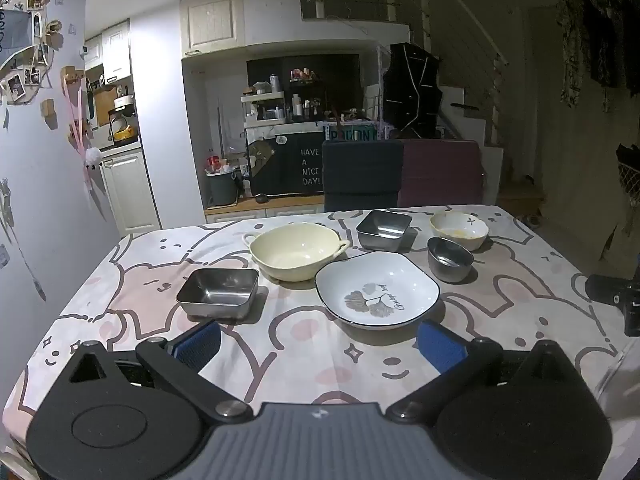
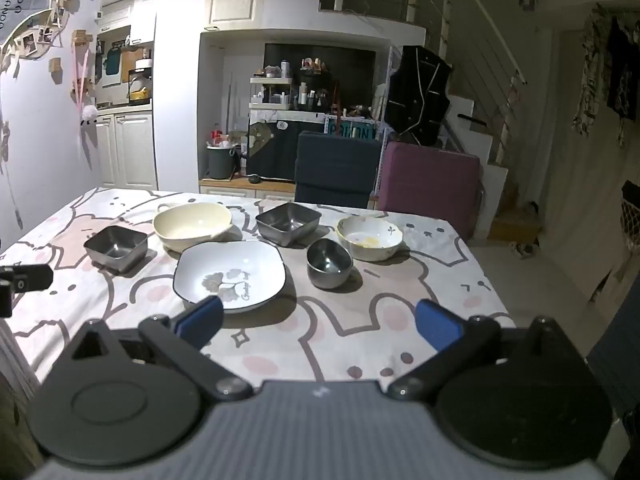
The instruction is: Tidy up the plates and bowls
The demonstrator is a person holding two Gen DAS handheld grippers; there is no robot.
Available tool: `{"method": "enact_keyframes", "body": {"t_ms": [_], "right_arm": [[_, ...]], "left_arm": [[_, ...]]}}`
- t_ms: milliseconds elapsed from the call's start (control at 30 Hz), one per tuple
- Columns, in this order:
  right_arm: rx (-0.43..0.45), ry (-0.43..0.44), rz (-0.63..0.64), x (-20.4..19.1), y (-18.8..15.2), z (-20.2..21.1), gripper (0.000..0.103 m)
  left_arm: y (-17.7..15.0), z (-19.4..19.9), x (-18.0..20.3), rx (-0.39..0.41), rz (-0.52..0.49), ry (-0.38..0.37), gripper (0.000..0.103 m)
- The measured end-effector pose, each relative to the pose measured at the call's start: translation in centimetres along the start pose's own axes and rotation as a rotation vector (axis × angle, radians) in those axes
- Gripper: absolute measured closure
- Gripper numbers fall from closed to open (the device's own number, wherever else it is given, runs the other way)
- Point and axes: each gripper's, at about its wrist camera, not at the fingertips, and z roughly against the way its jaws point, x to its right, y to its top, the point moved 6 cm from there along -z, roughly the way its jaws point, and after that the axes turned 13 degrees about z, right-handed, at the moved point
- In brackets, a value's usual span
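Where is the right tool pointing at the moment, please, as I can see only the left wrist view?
Observer: The right tool points at the dishes, tilted slightly downward, with its jaws wide open and only the tablecloth showing between them.
Operator: Thank you. Which dish lies closest to it?
Observer: The white plate. In the right wrist view, the tool's left finger overlaps the plate's near rim, though I cannot tell whether they touch.
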Motion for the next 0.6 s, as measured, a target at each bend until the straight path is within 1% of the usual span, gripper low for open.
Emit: {"method": "enact_keyframes", "body": {"t_ms": [600], "right_arm": [[-0.005, 0.002, -0.002, 0.01, -0.06, -0.01, 0.000]], "left_arm": [[0.01, -0.16, 0.28, 0.000, 0.001, -0.006, 0.000]]}}
